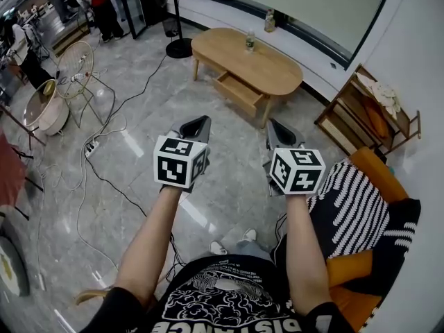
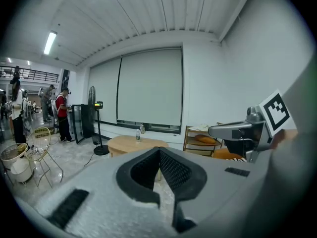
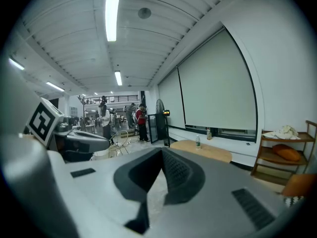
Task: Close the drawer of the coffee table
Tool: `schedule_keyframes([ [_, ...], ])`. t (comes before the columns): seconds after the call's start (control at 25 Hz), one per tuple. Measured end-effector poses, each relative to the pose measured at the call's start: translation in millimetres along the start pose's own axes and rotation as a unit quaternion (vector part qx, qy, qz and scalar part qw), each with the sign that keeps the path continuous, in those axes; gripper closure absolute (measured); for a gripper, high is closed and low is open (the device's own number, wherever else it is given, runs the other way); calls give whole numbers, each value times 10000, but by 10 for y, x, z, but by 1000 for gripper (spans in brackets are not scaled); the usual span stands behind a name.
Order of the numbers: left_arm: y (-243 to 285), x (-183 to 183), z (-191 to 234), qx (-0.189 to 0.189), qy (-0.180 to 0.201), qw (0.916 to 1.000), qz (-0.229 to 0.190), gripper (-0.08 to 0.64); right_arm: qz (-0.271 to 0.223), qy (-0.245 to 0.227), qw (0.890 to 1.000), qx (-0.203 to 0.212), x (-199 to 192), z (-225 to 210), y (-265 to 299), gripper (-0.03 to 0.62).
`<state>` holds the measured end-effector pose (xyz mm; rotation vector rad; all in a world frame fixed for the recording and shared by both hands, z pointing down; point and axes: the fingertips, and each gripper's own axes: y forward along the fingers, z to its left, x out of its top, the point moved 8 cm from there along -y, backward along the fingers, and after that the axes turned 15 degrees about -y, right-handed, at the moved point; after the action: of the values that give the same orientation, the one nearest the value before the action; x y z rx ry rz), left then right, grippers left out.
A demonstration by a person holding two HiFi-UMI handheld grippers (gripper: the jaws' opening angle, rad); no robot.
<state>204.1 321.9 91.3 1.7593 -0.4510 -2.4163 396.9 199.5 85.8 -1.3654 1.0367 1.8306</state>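
The left forearm [image 1: 149, 245] and the right forearm [image 1: 304, 255], both bare, reach forward side by side, apart and roughly parallel. The left hand-held gripper [image 1: 200, 123] points ahead and slightly downward, its jaws closed tip to tip with nothing between them. The right hand-held gripper [image 1: 276, 127] sits about level with it, tilted likewise, its jaws also together and empty.

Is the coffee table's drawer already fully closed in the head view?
No, the drawer stands pulled out from the front of the coffee table, its open inside showing.
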Motion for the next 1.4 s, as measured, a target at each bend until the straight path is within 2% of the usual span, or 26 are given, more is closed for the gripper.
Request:
schedule_keyframes([
  [0.32,92,51,157,7,-22,10000,-23,557,16,-15,10000,31,-5,40,209,572],
  [0.72,388,204,411,33,-9,10000,-18,557,14,2,9999,141,37,-31,665,514],
  [0.96,807,329,600,38,-27,10000,44,557,83,24,9997,247,19,-217,1101,479],
  [1.4,1973,769,932,107,22,9997,198,557,201,211,9989,374,8,-945,2203,420],
])
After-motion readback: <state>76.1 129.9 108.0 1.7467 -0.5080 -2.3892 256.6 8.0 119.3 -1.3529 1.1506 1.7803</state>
